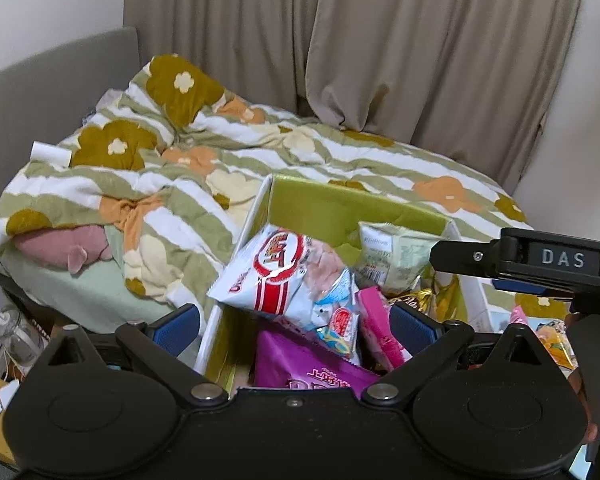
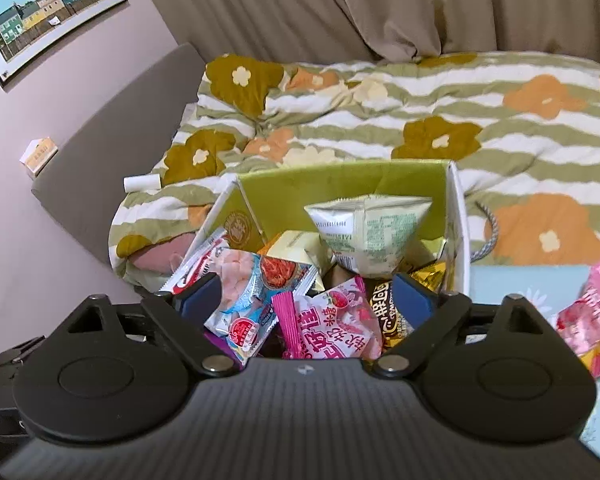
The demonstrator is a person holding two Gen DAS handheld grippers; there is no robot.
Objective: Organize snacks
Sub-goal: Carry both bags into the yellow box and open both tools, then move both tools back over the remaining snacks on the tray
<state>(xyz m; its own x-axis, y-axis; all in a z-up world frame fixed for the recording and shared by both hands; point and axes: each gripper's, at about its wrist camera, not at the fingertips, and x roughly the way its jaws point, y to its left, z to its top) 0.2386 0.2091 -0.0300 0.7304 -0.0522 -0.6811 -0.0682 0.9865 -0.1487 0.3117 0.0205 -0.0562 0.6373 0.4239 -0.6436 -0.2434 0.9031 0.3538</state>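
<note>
A green-lined cardboard box [image 1: 340,204] stands on the bed and holds several snack packets. In the left wrist view a white and red packet [image 1: 276,272] leans on its left wall, a pale green bag [image 1: 392,256] sits at the back and a purple bag [image 1: 308,372] lies in front. My left gripper [image 1: 296,326] is open just over the box's near end, empty. The right gripper's body [image 1: 540,260] shows at the right. In the right wrist view my right gripper [image 2: 308,300] is open over the box [image 2: 340,180], above a pink strawberry packet [image 2: 336,328] and a blue packet [image 2: 244,300].
The box rests on a flowered striped quilt [image 2: 500,120]. A pink packet [image 2: 588,316] lies outside the box on a light blue surface [image 2: 520,280] at right. A grey headboard [image 2: 120,128], curtains [image 1: 380,40] and a framed picture [image 2: 48,12] surround the bed.
</note>
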